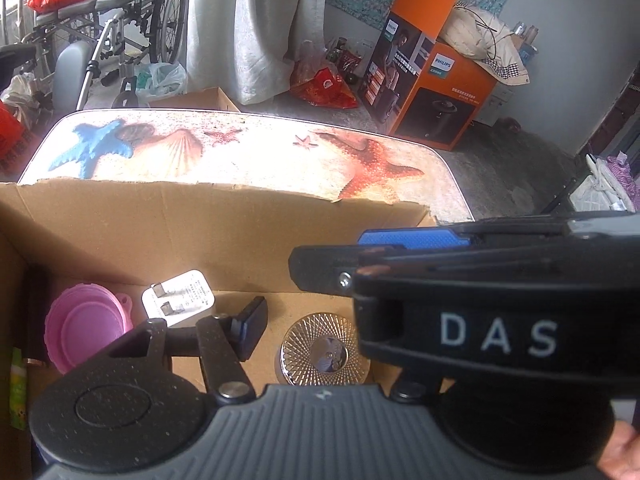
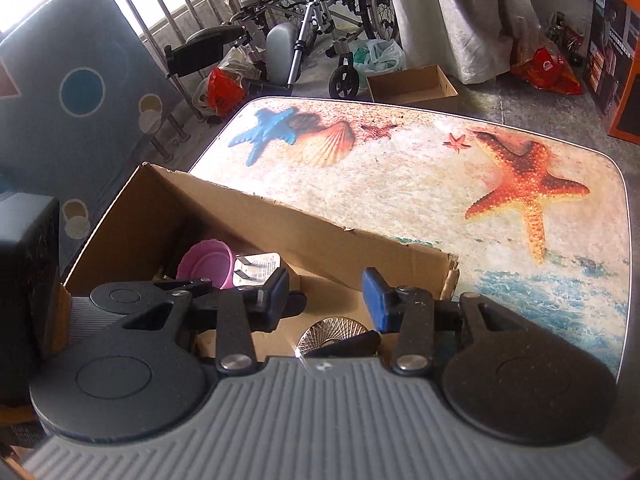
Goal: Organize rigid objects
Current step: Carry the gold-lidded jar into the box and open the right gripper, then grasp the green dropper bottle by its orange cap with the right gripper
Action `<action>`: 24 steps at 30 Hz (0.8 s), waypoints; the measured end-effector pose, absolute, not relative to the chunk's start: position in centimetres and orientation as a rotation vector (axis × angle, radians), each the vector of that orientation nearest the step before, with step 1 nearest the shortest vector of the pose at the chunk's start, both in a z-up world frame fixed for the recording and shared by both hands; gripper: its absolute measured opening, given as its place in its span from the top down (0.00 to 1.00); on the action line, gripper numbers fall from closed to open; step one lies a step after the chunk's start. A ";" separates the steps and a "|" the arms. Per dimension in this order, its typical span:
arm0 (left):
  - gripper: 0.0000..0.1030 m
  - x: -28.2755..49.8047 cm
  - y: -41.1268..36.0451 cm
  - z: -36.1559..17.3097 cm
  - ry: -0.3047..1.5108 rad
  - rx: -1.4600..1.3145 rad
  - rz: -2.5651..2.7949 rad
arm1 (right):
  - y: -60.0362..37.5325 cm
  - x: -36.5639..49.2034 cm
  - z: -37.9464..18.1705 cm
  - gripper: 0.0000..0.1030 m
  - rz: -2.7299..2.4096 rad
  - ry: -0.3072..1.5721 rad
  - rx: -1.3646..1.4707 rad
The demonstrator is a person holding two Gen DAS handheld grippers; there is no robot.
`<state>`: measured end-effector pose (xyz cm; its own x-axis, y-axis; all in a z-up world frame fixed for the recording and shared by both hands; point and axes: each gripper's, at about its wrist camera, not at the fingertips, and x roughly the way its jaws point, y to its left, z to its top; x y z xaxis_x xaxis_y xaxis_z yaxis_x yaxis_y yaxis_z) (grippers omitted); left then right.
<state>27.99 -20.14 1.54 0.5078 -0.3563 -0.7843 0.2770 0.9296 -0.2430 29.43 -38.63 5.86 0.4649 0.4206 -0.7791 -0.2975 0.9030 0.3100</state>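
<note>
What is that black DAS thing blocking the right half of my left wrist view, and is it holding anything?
Observer: That is the right claw. Its own wrist view shows it open: the blue pads stand apart with nothing between them.
Operator: Where is it aimed?
Observer: Into the cardboard box. The shiny round disc shows below the gap, on the box floor.
Operator: Anything beside the box on the left?
Observer: Yes, a black block stands at the box's left end, outside it.
</note>
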 end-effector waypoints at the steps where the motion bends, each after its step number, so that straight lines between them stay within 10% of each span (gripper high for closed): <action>1: 0.36 27.4 -20.1 2.2 0.940 -0.077 -0.391 | -39.0 29.0 6.3 0.61 0.441 0.976 0.157; 24: 0.08 2.1 -6.1 8.6 0.549 0.048 -0.441 | -39.1 1.2 15.5 0.58 0.540 0.555 0.446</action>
